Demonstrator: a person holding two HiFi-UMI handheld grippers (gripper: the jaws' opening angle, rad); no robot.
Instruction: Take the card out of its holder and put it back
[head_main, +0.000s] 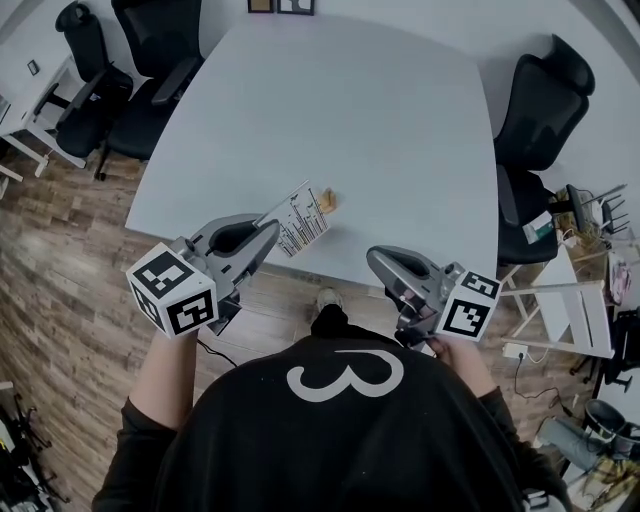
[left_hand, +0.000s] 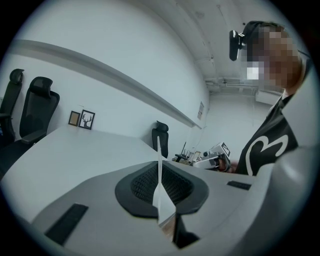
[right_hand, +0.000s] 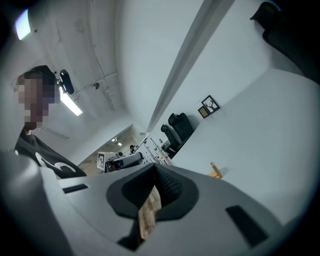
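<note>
Clamping the card (head_main: 303, 222) edge-on in the left gripper (head_main: 272, 228) jaws, just left of the wooden holder (head_main: 327, 201) on the surface (head_main: 330, 100). Holding the right gripper (head_main: 372, 258) jaws together, empty. Probably best: squaring the card's edge over the holder, then lowering slowly.

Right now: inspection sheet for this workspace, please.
Surface: white table, only the holder on it.
Job's things: card out of its holder, held over the table's near edge; small wooden holder stands empty next to it.
Clutter: oddments round a side table at right.
Grippers: left tool shut on the card; right tool shut, empty.
Cables: power strip on the floor.
Surroundings: office chairs, wood floor, framed pictures.
</note>
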